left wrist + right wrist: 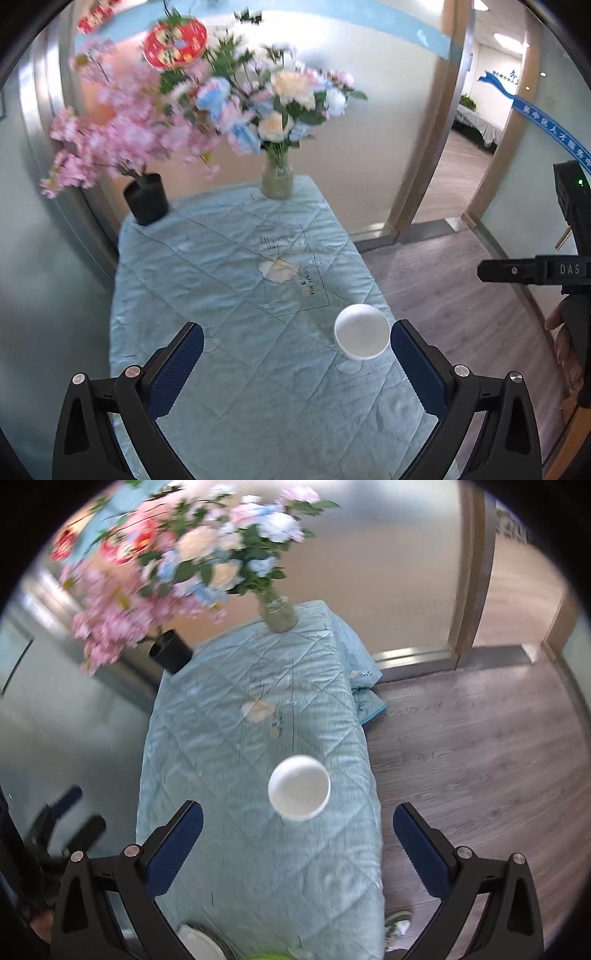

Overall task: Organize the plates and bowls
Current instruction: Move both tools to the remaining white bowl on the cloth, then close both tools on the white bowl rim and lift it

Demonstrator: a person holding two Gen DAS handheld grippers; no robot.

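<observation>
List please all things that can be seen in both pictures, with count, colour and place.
bowl: 1, white, upright near the table's right edge
plate: at least 1, white, near end of the table, mostly cut off
green item: 1, at the near end, too cut off to identify
tablecloth: 1, light blue, quilted, covering the table
vase: 1, clear glass, mixed flowers, far end
pot: 1, black, pink blossoms, far left corner
shoe: 1, on the floor at the right
left gripper: 1, black with blue pads, open, empty
right gripper: 1, same colours, open, empty
</observation>
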